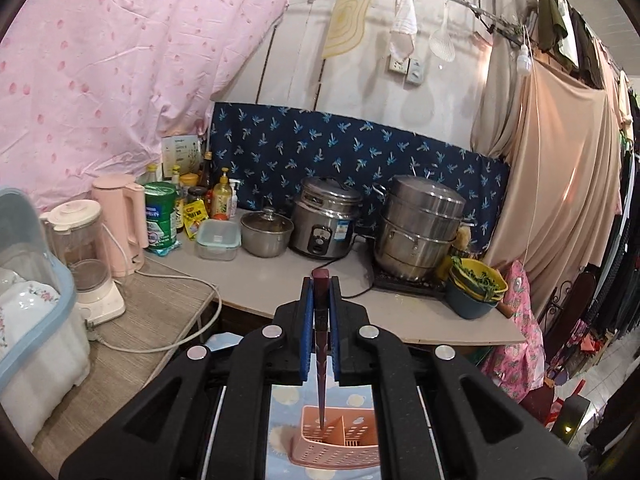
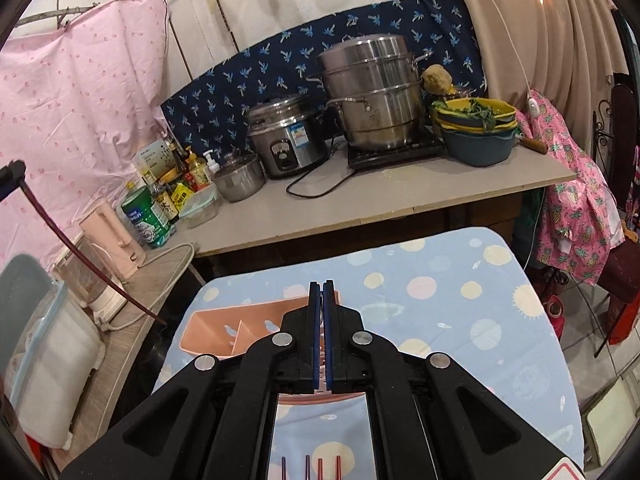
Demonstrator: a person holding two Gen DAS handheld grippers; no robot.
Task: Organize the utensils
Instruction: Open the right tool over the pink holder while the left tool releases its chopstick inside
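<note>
My left gripper (image 1: pixel 321 284) is shut on a dark red chopstick (image 1: pixel 321 360) that hangs tip-down over the left compartment of the pink slotted utensil holder (image 1: pixel 340 446). That chopstick also shows in the right wrist view (image 2: pixel 80 256), held high at the left. My right gripper (image 2: pixel 322 292) is shut and empty, just above the pink utensil holder (image 2: pixel 216 332) on the blue dotted tablecloth (image 2: pixel 460 320). Several more chopsticks (image 2: pixel 308 468) lie on the cloth at the bottom edge.
A counter (image 2: pixel 380 200) behind holds a rice cooker (image 2: pixel 286 142), a steel steamer pot (image 2: pixel 372 96), a small lidded pot (image 2: pixel 240 176), basins with greens (image 2: pixel 476 128) and bottles (image 2: pixel 168 196). At left stand a blender (image 1: pixel 86 256), a pink kettle (image 1: pixel 120 220) and a dish box (image 1: pixel 32 292).
</note>
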